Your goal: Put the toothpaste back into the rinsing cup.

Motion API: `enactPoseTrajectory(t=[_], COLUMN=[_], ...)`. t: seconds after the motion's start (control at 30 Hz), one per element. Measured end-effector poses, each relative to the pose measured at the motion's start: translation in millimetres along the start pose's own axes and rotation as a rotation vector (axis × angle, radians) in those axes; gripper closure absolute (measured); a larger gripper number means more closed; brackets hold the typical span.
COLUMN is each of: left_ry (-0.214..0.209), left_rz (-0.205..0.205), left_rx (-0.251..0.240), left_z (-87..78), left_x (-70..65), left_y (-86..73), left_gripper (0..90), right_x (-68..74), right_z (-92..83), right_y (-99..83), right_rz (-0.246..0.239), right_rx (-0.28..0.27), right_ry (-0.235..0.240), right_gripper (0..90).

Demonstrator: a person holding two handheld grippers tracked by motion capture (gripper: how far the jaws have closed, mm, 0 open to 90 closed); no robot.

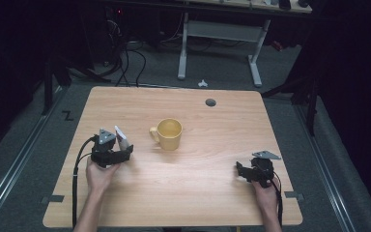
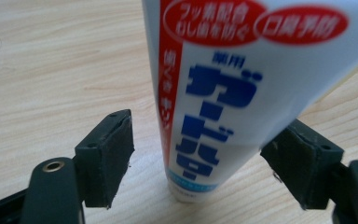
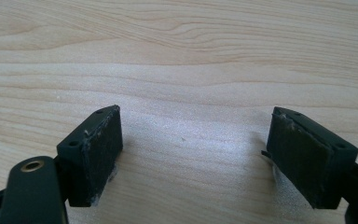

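One toothpaste tube (image 2: 223, 93) stands between the spread jaws of the left gripper (image 2: 198, 158), nearer the right pad than the left (image 2: 107, 158), with a clear gap at the left pad; whether the right pad touches it cannot be told. One yellow mug (image 1: 168, 133), handle to the left, sits mid-table (image 1: 212, 193), just right of the tube (image 1: 121, 138). The right gripper (image 3: 193, 154), well apart at the table's right, hovers with jaws wide apart above bare wood, holding nothing.

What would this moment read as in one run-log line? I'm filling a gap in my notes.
left gripper: open, toothpaste tube between jaws, left pad clear | right gripper: open, empty | yellow mug: upright mid-table
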State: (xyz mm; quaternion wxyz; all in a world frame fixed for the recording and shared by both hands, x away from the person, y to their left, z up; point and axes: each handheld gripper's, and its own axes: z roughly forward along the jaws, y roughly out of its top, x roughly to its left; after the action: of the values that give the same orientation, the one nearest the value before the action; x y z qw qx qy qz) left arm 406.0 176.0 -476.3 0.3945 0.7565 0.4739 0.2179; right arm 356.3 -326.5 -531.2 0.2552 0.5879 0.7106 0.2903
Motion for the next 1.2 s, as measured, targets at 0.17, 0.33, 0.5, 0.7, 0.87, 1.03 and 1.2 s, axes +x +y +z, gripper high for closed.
enactPoseTrajectory(t=[0.17, 0.33, 0.5, 0.7, 0.87, 1.03, 1.2], left_ry=[-0.010, -0.019, -0.017, -0.011, -0.009, -0.011, -0.009], left_rz=[0.003, 0.012, 0.046, 0.064, 0.070, 0.069, 0.064], left_rx=[0.001, 0.001, 0.001, -0.001, 0.001, 0.001, -0.001], left_z=[3.9, 7.8, 10.7, 11.3, 10.6, 10.1, 9.8], left_x=[2.6, 3.4, 0.0, -1.3, -1.2, -0.6, -0.3], left_y=[2.3, 4.9, 7.7, 8.2, 8.1, 8.1, 8.2], left_gripper=[28.7, 31.2, 38.0, 42.7, 44.5, 47.4, 50.2], right_x=[0.0, 0.0, 0.0, 0.0, 0.0, 0.0, 0.0], right_z=[0.0, 0.0, 0.0, 0.0, 0.0, 0.0, 0.0], right_y=[0.0, 0.0, 0.0, 0.0, 0.0, 0.0, 0.0], right_rz=[0.000, 0.001, 0.001, 0.001, 0.001, 0.001, 0.001], right_rx=[0.000, 0.001, 0.001, 0.001, 0.000, 0.001, 0.001], right_ry=[0.000, 0.000, 0.000, 0.000, 0.000, 0.000, 0.000], right_gripper=[18.4, 18.4, 18.4, 18.4, 18.4, 18.4, 18.4])
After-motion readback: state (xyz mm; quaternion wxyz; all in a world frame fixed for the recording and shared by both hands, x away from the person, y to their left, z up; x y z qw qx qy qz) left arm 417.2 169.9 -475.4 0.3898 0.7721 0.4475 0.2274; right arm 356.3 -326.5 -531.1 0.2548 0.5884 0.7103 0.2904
